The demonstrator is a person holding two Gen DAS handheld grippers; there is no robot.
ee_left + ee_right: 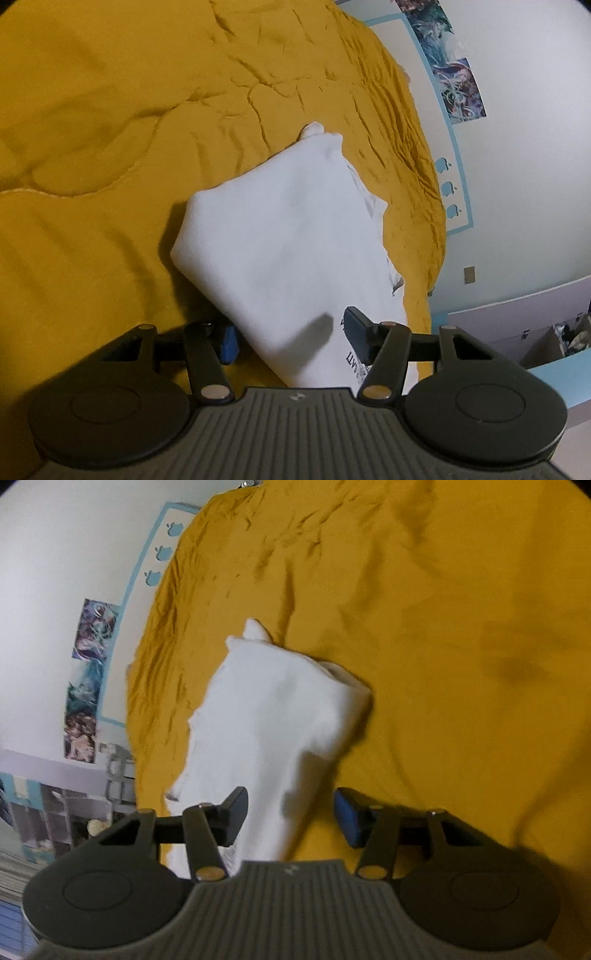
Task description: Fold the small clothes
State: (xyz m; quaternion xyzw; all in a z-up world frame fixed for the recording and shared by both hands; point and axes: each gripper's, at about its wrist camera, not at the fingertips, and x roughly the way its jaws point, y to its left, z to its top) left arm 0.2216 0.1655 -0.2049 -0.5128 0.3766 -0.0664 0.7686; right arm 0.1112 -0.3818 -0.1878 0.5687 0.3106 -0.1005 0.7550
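White garment's [280,236] near edge hidden behind gripper [291,336].

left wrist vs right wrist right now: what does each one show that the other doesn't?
Left wrist only: dark printed lettering on the garment's near edge, and a small tan plate on the wall. Right wrist only: cluttered shelving past the bed's edge. Both: the folded white garment on the yellow bedspread, wall posters, blue apple decals, and each view's own gripper fingers apart around the garment's near end, no pad visibly pressing.
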